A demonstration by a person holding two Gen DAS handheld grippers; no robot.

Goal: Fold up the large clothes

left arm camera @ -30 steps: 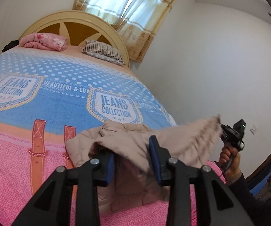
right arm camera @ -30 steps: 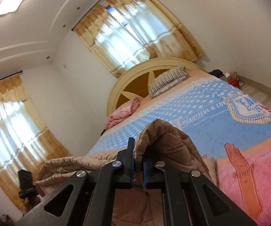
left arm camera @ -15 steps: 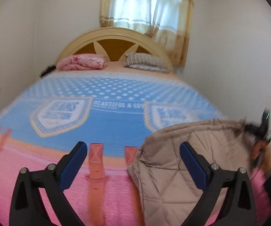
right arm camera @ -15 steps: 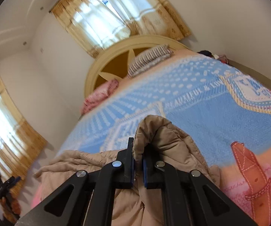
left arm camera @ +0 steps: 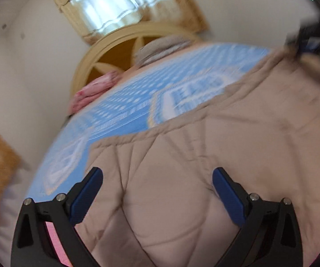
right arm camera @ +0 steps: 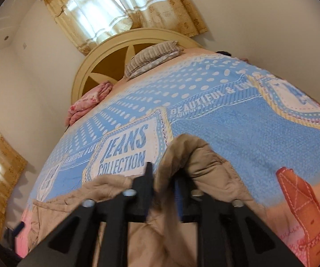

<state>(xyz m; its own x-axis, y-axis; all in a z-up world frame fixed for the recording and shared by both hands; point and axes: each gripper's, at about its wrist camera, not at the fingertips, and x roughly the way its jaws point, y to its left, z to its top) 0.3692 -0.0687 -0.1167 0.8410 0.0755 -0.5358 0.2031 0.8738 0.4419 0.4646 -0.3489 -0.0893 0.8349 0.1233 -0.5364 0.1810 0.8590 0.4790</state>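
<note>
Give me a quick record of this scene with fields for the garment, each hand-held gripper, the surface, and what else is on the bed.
garment: beige quilted coat, spread on the bed, one fold raised at the right side
left hand-held gripper: open, fingers apart over the coat, holding nothing
right hand-held gripper: shut on the coat's raised fold
surface: bedspread, blue with white dots and "JEANS COLLECTION" badges, pink toward the foot
at headboard: striped pillow, folded pink blanket
window: curtains behind the headboard

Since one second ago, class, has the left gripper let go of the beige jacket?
Yes. The left gripper has opened, its fingers spread wide over the beige jacket.
</note>
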